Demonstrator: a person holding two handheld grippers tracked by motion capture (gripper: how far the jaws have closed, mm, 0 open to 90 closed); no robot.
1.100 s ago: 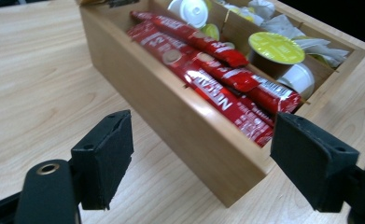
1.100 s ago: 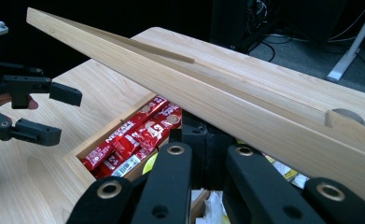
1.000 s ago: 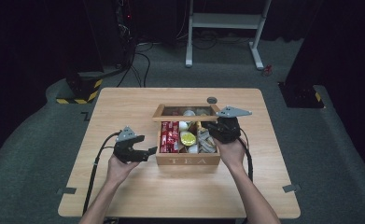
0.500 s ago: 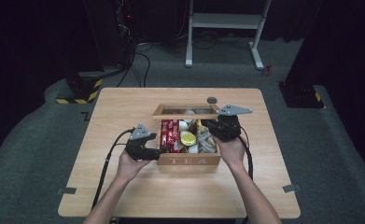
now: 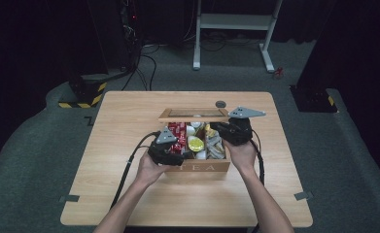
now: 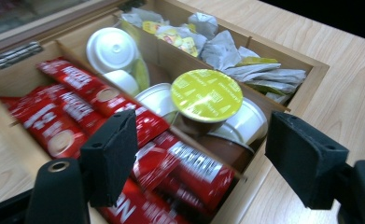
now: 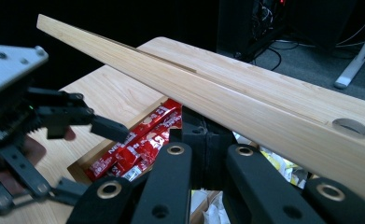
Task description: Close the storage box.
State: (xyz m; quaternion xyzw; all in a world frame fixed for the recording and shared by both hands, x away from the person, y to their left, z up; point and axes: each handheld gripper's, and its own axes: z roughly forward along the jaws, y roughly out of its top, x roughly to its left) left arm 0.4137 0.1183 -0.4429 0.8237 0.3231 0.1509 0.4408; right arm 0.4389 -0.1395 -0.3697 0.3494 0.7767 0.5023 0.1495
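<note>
The tea box [image 5: 197, 167] sat mid-table with its lid [image 7: 245, 100] already raised; the right gripper [image 5: 232, 131] was clamped shut on that lid, holding it up. The left gripper [image 6: 203, 163] hung over the red sachets [image 6: 68, 112] in the left compartment, jaws partly open after narrowing, nothing pinched between them. Judging by this, opening was done and picking an item remained. The box front read "TEA"; the sachets' white lettering was too blurred to read. A yellow-lidded pod [image 6: 207, 94] lay in the middle compartment.
</note>
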